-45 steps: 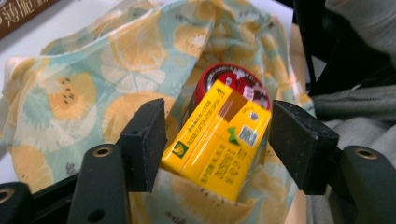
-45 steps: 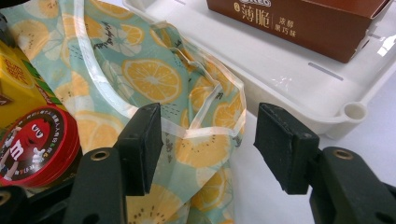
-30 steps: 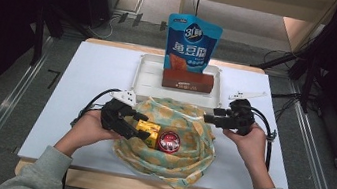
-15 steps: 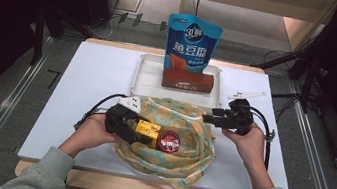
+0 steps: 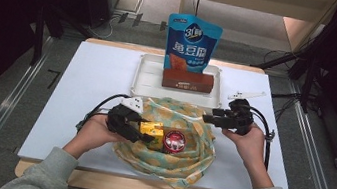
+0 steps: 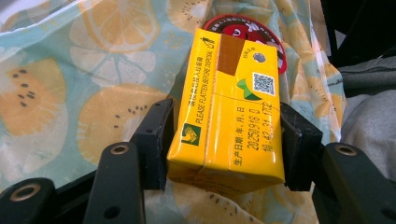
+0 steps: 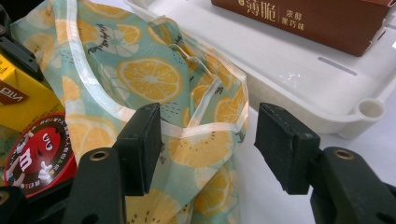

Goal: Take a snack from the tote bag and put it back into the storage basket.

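Lower centre of the high view: a fruit-patterned cloth bag (image 5: 169,140) lies on the white table (image 5: 81,91), holding a yellow carton (image 5: 152,131) and, touching it on its right, a round red tin (image 5: 174,142). The left gripper (image 5: 138,131) reaches into the bag from the left; its jaws have just been closing, and in the left gripper view both pads press on the sides of the yellow carton (image 6: 231,112), which fills the centre of that frame with the red tin (image 6: 243,32) behind it. The right gripper (image 5: 208,118) hovers at the bag's upper right edge; in the right gripper view its jaws stand apart, gripping nothing, with the bag's rim (image 7: 205,116) between them. In the upper centre, a white tray (image 5: 146,78) carries a brown box (image 5: 187,80) and an upright blue pouch (image 5: 191,45).
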Tool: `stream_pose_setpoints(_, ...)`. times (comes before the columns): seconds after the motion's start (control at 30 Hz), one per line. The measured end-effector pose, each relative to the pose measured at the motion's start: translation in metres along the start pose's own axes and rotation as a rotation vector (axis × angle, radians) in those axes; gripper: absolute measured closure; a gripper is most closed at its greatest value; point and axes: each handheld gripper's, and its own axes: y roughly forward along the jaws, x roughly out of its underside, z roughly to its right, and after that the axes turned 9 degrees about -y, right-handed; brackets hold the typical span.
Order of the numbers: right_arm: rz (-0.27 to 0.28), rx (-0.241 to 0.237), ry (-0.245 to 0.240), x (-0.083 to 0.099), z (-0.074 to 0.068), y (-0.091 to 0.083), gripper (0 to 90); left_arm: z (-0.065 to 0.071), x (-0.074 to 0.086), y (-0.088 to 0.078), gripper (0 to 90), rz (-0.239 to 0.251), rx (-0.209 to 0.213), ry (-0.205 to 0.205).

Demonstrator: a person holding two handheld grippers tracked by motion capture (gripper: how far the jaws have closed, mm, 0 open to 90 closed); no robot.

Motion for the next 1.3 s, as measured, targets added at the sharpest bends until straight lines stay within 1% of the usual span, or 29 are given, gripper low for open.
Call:
stream_pose_setpoints(0.13,-0.002,0.0,-0.001,0.0,0.0,0.001,42.4,-0.002,0.0,-0.002,47.8,0.008,0.016,-0.023)
stream_pose_setpoints(0.23,-0.002,0.0,0.001,0.0,0.001,0.0,42.4,-0.001,-0.001,-0.003,48.3,0.014,0.017,-0.021)
stream_pose_setpoints(0.37,0.001,0.001,0.007,0.001,0.001,0.0,42.4,0.002,-0.003,-0.006,49.0,0.021,0.007,-0.012)
stream_pose_setpoints(0.47,0.001,0.001,0.008,0.001,0.002,0.0,42.5,0.004,-0.006,-0.01,49.0,0.018,0.005,0.002)
stream_pose_setpoints(0.5,0.001,0.001,0.008,0.001,0.002,0.0,42.5,0.005,-0.006,-0.012,49.0,0.026,0.002,-0.002)
stream_pose_setpoints(0.53,0.0,0.001,0.009,0.001,0.002,0.0,42.4,0.006,-0.007,-0.013,49.0,0.029,0.002,0.005)
stream_pose_setpoints(0.6,0.0,0.001,0.008,0.001,0.002,0.001,42.4,0.008,-0.008,-0.014,49.1,0.04,0.008,0.004)
stream_pose_setpoints(0.67,-0.001,-0.001,0.007,0.001,0.002,0.001,42.4,0.01,-0.009,-0.016,49.2,0.036,0.007,0.009)
stream_pose_setpoints(0.7,-0.002,-0.002,0.007,0.001,0.002,0.001,42.4,0.01,-0.01,-0.016,49.2,0.042,0.01,0.01)
stream_pose_setpoints(0.73,-0.002,-0.002,0.007,0.001,0.002,0.001,42.4,0.011,-0.011,-0.017,49.2,0.039,0.011,0.007)
stream_pose_setpoints(0.8,-0.002,-0.002,0.007,0.001,0.002,0.001,42.4,0.012,-0.012,-0.019,49.2,0.051,0.017,0.001)
stream_pose_setpoints(0.9,-0.002,-0.002,0.006,0.001,0.002,0.001,42.4,0.014,-0.014,-0.022,49.2,0.056,0.015,0.007)
stream_pose_setpoints(1.0,-0.002,-0.001,0.007,0.001,0.002,0.001,42.4,0.014,-0.014,-0.025,49.2,0.071,0.018,-0.004)
stream_pose_setpoints(1.1,-0.001,-0.001,0.01,0.001,0.002,0.001,42.5,0.015,-0.015,-0.028,49.2,0.077,0.01,-0.002)
stream_pose_setpoints(1.3,-0.003,-0.002,0.005,0.001,0.002,0.001,42.4,0.015,-0.019,-0.035,49.4,0.102,0.008,-0.016)
